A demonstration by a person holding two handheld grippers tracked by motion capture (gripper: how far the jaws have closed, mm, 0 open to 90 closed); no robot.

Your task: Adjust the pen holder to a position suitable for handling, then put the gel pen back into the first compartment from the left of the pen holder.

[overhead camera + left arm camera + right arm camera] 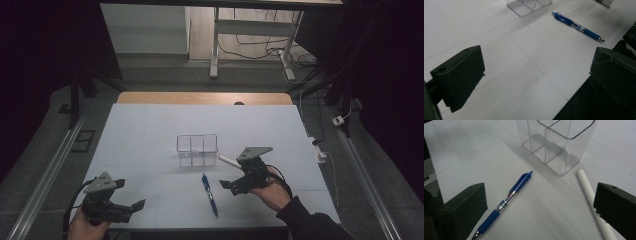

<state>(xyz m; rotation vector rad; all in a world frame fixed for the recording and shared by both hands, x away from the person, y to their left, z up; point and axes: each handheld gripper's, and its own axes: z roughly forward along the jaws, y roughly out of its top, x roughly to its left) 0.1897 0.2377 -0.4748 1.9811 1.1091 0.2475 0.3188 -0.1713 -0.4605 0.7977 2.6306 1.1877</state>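
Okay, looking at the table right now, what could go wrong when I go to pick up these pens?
The blue pen and white pen are round and lie flat, so either might roll or skid away from the open right gripper as it closes. The clear holder looks light and stands close to both pens; a nudge might shift or tip it. The left gripper, also open, hangs near the table's front edge and might clip it.

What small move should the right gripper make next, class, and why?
Probably lower the right gripper over the blue pen and close. Its jaws stand open, holding nothing; the pen lies flat between them, and the clear holder stands empty.
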